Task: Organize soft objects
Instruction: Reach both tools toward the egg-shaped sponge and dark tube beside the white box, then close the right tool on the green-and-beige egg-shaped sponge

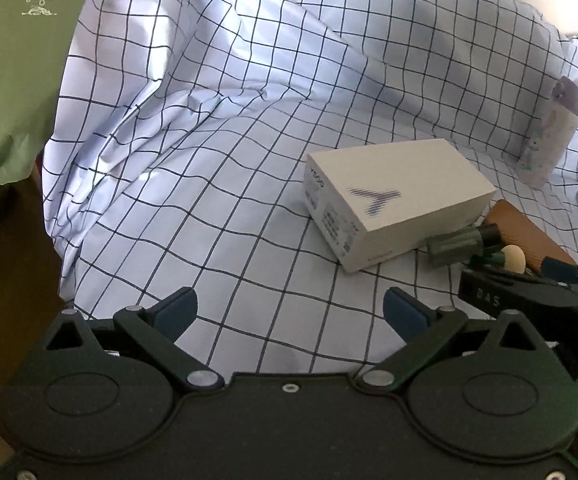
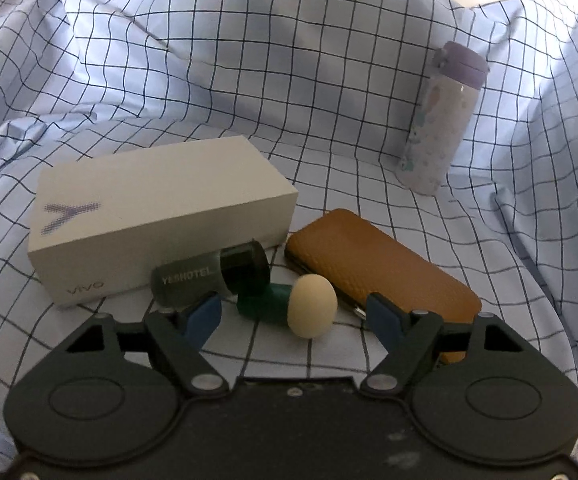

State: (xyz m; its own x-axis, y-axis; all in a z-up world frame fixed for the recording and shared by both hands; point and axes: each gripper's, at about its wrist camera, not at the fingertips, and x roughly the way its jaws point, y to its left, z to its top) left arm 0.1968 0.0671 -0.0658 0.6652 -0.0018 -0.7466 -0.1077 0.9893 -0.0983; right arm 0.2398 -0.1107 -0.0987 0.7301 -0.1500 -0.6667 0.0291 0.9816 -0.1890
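Right gripper is hovering wide open and empty, straddling the cream-headed sponge, which is lying at 6 o'clock of the white box. Left gripper is idling, spread and empty. Advise closing gently on the sponge's green handle.

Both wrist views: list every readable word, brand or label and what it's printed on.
"vivo": front side of the white box.
"YESHOTEL": small dark bottle.
"DAS": side of the right gripper.
"Beau...", cut off: green bag.
Label print on the box end: too small to read.
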